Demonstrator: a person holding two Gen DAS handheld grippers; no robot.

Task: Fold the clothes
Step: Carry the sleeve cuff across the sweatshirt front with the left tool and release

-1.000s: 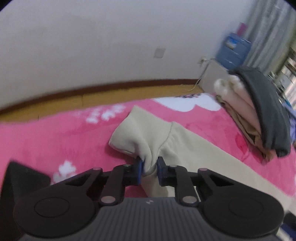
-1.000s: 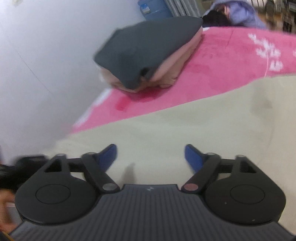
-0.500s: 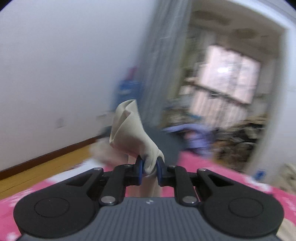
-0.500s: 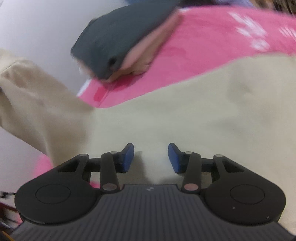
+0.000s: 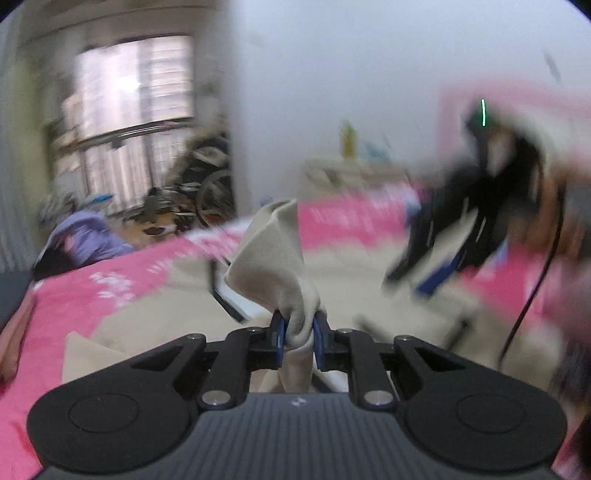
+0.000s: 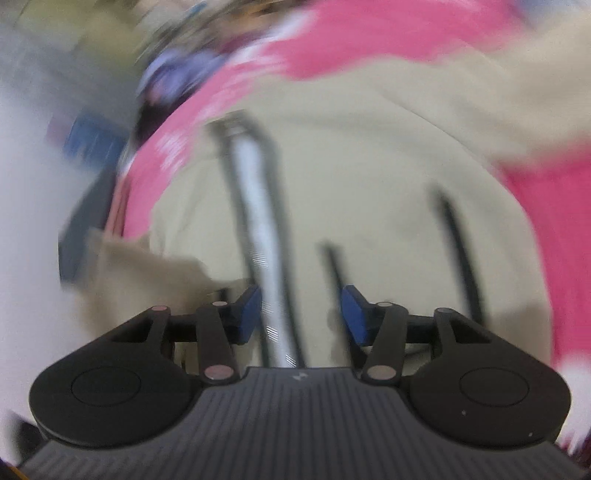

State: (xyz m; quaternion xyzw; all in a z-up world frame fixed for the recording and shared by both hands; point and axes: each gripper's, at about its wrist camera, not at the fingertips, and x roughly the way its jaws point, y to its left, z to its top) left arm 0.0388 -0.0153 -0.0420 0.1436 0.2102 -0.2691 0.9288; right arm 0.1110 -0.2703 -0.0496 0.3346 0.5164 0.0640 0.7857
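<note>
Right at my left gripper (image 5: 298,334), the blue pads are pinching a bunched fold of the beige garment (image 5: 273,258), and the cloth is rising above the fingers in a crumpled peak. Below and beyond that pinch, the rest of the garment is lying spread over the pink blanket (image 5: 74,295), and a dark-and-white stripe on it is showing just left of the peak. Further out on the right, my right gripper (image 5: 436,275) is hanging blurred over the cloth with its blue tips apart. Far off, a purple heap (image 5: 88,236) is sitting at the blanket's left edge, and a window (image 5: 133,99) is glowing behind it.

On the right wrist view, my right gripper (image 6: 301,312) is standing spread, with nothing between its pads. Just past the tips the garment (image 6: 369,155) is filling the middle of the frame, flat on the blanket, and the stripe (image 6: 258,206) is running away from the left pad. Beyond it the blanket (image 6: 369,33) is smearing pink across the top; everything farther is too blurred for me to tell.
</note>
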